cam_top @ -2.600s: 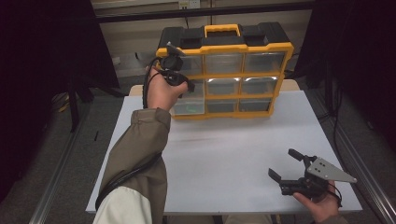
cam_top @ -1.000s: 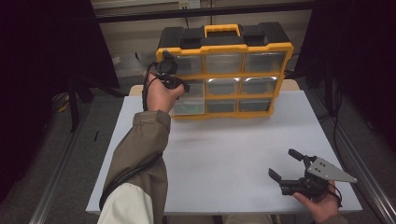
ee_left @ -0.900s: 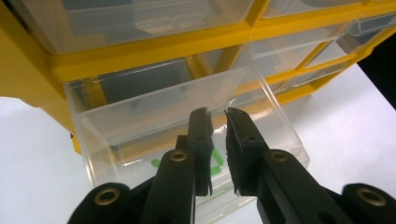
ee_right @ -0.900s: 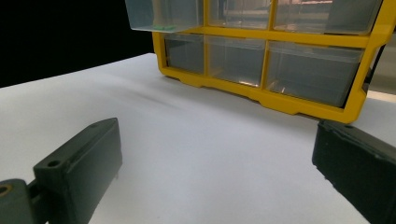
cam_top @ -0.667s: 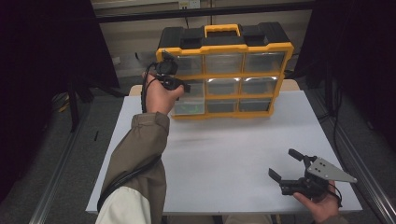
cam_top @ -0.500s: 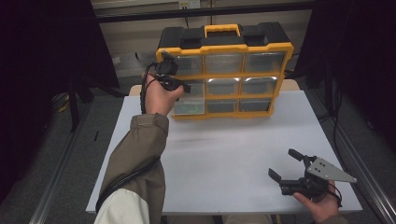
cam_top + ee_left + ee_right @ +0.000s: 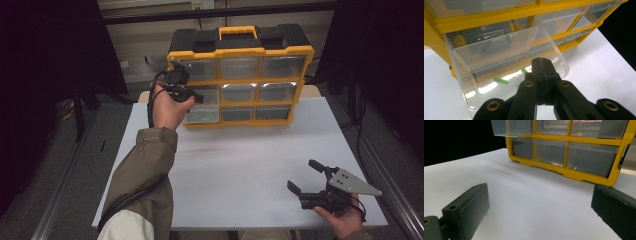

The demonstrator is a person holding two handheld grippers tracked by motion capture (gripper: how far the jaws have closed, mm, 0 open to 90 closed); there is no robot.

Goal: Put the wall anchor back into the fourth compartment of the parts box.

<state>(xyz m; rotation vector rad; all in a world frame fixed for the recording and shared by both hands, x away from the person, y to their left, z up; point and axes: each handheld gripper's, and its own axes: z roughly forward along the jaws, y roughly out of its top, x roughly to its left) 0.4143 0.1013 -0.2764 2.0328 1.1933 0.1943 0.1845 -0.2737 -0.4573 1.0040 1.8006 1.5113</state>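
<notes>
I have a yellow organizer case (image 7: 240, 80) with clear drawers standing upright at the far edge of the white tabletop (image 7: 235, 170). Its middle-left clear drawer (image 7: 506, 62) is pulled partway out, with a few small green pieces (image 7: 501, 80) lying on its bottom. My left gripper (image 7: 542, 63) has just been closing, and its fingers now pinch the drawer's front lip, pressed nearly together on the thin plastic. My right gripper (image 7: 306, 176) rests low near the tabletop's near right corner, well apart from the case, fingers spread wide and holding nothing.
</notes>
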